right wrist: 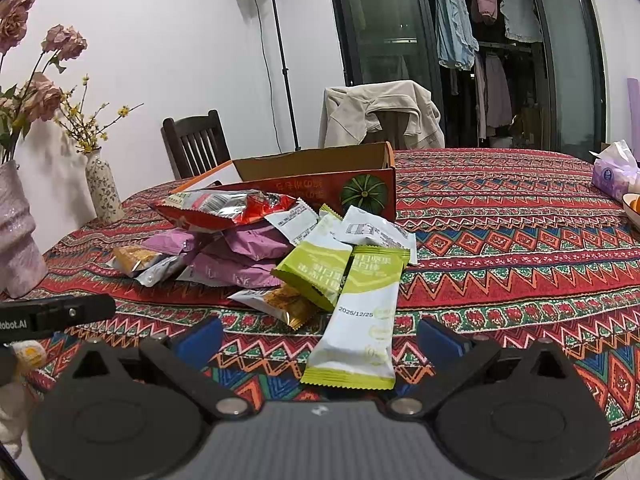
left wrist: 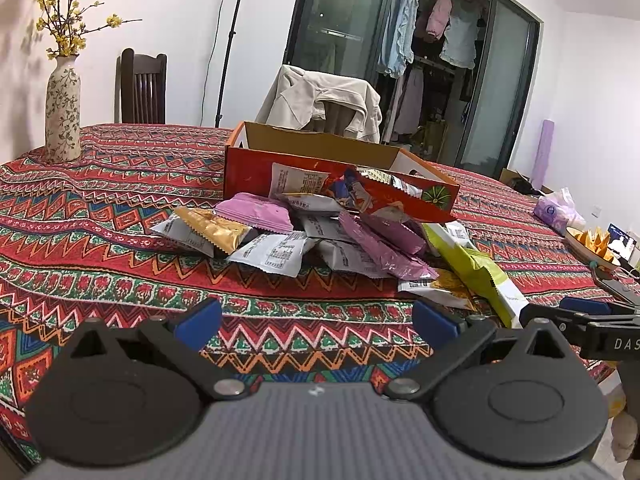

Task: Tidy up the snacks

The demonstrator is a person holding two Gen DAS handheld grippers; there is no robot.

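A heap of snack packets lies on the patterned tablecloth (left wrist: 100,216) in front of an open orange cardboard box (left wrist: 280,172) (right wrist: 360,184). The heap holds purple packets (left wrist: 256,208) (right wrist: 240,268), white ones (left wrist: 276,254), a gold one (left wrist: 212,230) and a red foil bag (right wrist: 224,210). Two long green and white packets (right wrist: 360,312) (left wrist: 480,272) lie nearest me. My left gripper (left wrist: 316,324) is open and empty, short of the heap. My right gripper (right wrist: 320,340) is open, its fingers either side of the near end of the long green packet.
A flowered vase (left wrist: 63,112) stands at the table's far left, a pink vase (right wrist: 16,232) nearer. A tissue pack (right wrist: 612,176) and a dish of orange pieces (left wrist: 592,246) sit at the right. Two chairs (right wrist: 200,144), one draped with a jacket (left wrist: 320,100), stand behind.
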